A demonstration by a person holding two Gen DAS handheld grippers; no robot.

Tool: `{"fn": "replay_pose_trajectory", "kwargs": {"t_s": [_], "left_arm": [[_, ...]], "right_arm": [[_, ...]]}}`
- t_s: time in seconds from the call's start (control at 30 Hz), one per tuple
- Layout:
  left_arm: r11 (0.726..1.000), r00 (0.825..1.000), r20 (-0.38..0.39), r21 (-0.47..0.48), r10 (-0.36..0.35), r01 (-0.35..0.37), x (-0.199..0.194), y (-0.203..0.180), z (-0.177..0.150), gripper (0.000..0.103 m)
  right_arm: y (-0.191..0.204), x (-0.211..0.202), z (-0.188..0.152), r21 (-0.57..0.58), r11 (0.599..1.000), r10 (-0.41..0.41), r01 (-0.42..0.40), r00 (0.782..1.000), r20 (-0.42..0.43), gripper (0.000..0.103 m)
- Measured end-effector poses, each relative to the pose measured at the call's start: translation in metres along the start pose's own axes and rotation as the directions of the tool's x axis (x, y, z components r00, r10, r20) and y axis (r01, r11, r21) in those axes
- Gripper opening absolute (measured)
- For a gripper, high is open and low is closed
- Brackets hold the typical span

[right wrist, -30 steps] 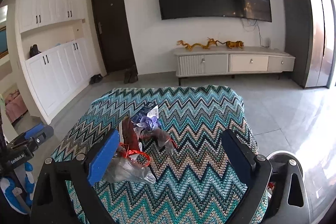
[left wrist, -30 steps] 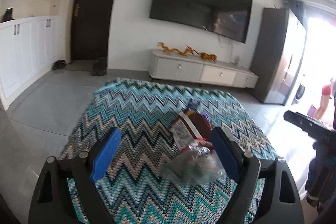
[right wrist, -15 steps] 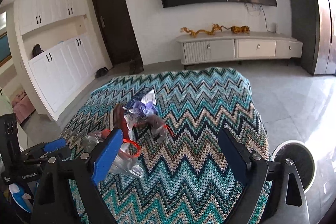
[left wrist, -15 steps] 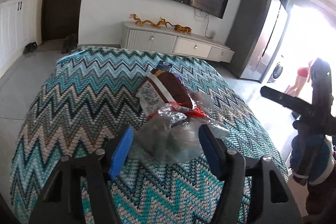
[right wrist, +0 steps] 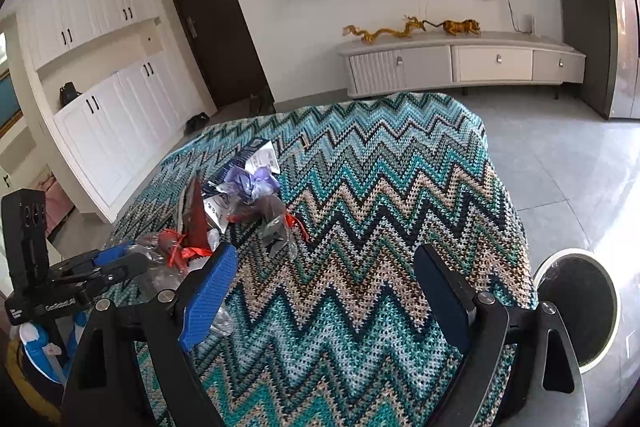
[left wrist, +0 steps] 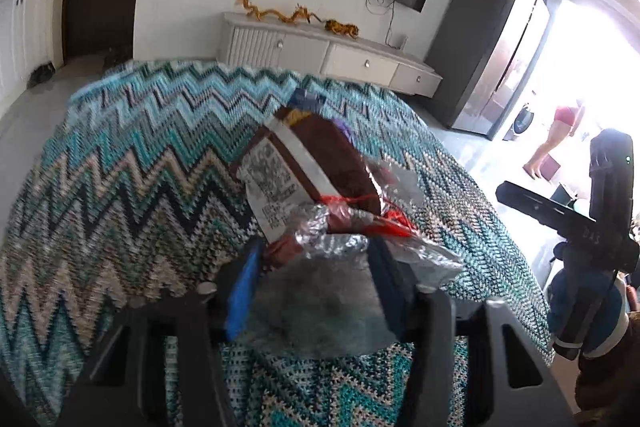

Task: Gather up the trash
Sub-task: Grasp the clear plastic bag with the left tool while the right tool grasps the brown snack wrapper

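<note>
A heap of trash lies on the zigzag blanket point(left wrist: 120, 167). It holds a brown packet with a white label point(left wrist: 320, 155), red ribbon point(left wrist: 394, 221) and a crumpled clear plastic bag point(left wrist: 320, 291). My left gripper point(left wrist: 314, 267) is low over the near end of the heap. Its jaws are closing, and the clear bag fills the gap and touches both pads. My right gripper point(right wrist: 326, 291) hangs over bare blanket point(right wrist: 400, 187), jaws wide and closing a little, with nothing between them. A purple wrapper point(right wrist: 252, 183) and a grey film wrapper point(right wrist: 276, 223) lie ahead to its left.
A round white bin point(right wrist: 592, 367) with a dark inside stands on the tiled floor by the blanket's right corner. Behind are a low TV cabinet point(right wrist: 460, 63) and white cupboards point(right wrist: 112, 115). A person point(left wrist: 560, 131) stands in the bright doorway at the far right.
The left gripper sank and moved forward onto the heap, and its jaws narrowed around the clear bag. The right gripper came lower over the blanket, and the bin came into view.
</note>
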State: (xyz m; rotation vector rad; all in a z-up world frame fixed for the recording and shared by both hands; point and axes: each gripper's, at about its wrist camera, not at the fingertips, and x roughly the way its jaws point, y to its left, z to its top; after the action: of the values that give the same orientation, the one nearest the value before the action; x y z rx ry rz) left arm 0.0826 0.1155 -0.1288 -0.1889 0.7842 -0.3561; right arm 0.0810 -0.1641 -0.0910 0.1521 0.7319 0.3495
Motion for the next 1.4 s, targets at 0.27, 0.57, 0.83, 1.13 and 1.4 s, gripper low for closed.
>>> {"fn": "replay_pose_trajectory", "kwargs": {"t_s": [0.27,0.57,0.83,1.13,1.4], "left_arm": [[0.998,0.998,-0.017,-0.026,-0.054,0.054,0.009,0.010,-0.002,0.019],[0.994,0.994,0.005,-0.007,-0.105,0.105,-0.013,0.011,-0.016,0.008],[0.993,0.993,0.055,-0.052,-0.101,0.104,-0.053,0.032,-0.025,0.008],[0.991,0.995,0.090,-0.120,-0.040,0.051,-0.090,0.061,-0.041,0.008],[0.981,0.993,0.121,-0.192,0.013,0.010,-0.109,0.086,-0.048,0.008]], "right_arm": [[0.009,0.031,0.013,-0.042,0.999,0.027,-0.029,0.999,-0.041,0.079],[0.047,0.057,0.025,-0.106,0.984,0.135,-0.144,0.987,-0.092,0.068],[0.076,0.082,0.039,-0.131,0.959,0.230,-0.250,0.962,-0.147,0.059],[0.094,0.111,0.038,-0.142,0.949,0.249,-0.283,0.943,-0.220,0.059],[0.118,0.103,0.033,-0.185,0.929,0.274,-0.321,0.931,-0.241,0.044]]}}
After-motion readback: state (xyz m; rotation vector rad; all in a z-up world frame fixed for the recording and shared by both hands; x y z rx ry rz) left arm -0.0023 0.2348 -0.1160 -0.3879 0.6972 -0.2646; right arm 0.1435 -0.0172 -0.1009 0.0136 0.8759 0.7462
